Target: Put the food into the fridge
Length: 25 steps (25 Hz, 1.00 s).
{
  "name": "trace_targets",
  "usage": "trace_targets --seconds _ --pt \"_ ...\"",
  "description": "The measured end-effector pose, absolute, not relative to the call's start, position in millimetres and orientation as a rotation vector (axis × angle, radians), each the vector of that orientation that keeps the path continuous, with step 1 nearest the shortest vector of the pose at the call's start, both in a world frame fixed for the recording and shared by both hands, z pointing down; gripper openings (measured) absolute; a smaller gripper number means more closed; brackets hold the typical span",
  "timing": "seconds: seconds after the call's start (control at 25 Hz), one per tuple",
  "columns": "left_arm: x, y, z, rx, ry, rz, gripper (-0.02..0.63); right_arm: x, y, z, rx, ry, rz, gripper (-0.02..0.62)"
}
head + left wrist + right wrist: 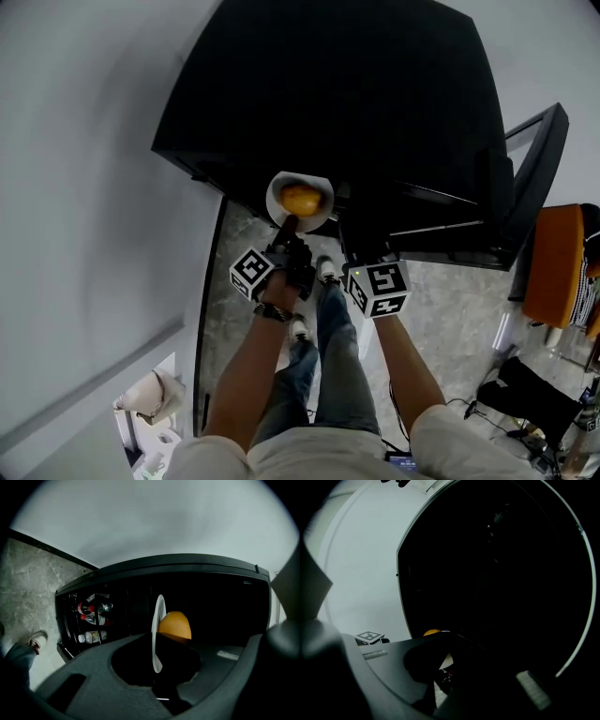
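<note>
While pinching the white plate (277, 192) by only its near rim in the left gripper (289, 225), with jaws almost fully closed on that thin edge, carrying the orange fruit (300, 199) loose on top, just in front of the black fridge (328, 94) and above the marble floor (450, 309).

Risking a roll first: resting a round fruit on a shallow plate with no restraint, and so likely sending it over the rim and down to the floor by tipping the plate or stopping it sharply.

Risking a slip second: gripping far from the load, levering the plate downward between the jaws, and possibly letting it sag or twist out.

Holding the right gripper (452, 644) beside the left one and close against the fridge front. Jaws apparently drawn together, with nothing made out between them in that very dark view. Possibly crowding the plate with it when reaching in, and bumping the rim.

Judging by what seems an open door (539, 178) standing out at the right, probably aiming next for a shelf. Most likely spilling by clipping the plate's far edge on the cabinet frame or a shelf lip.

Also risking, on a low entry, knocking the bottles and cans (91, 616) stored in the lower part of the fridge.
</note>
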<state>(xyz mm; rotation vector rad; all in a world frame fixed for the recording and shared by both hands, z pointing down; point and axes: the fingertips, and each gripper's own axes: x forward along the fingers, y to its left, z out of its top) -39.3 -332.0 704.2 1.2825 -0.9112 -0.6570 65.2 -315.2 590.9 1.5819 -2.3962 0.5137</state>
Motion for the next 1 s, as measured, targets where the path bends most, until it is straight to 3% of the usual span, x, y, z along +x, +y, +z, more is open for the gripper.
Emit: trace_targets --seconds 0.48,0.56,0.68,0.84,1.0 --pt "-27.7 -343.5 710.5 1.235 -0.932 -0.693 0.013 76.4 -308.8 598.7 1.581 -2.372 0.551 0.006" --pt "-24.8 -347.7 708.9 1.254 -0.932 -0.684 0.028 78.5 -308.3 598.2 1.587 -2.365 0.547 0.006" --pt "-19.4 -354.0 706.0 1.301 -0.915 -0.654 0.129 76.8 -306.6 595.0 1.587 -2.363 0.535 0.006" --pt "-24.5 -354.5 708.0 1.294 -0.916 -0.681 0.124 72.9 -299.0 590.2 1.577 -2.364 0.509 0.006" --pt "-27.8 -344.5 708.6 1.319 -0.904 -0.675 0.162 69.1 -289.8 589.5 1.582 -2.361 0.496 0.006"
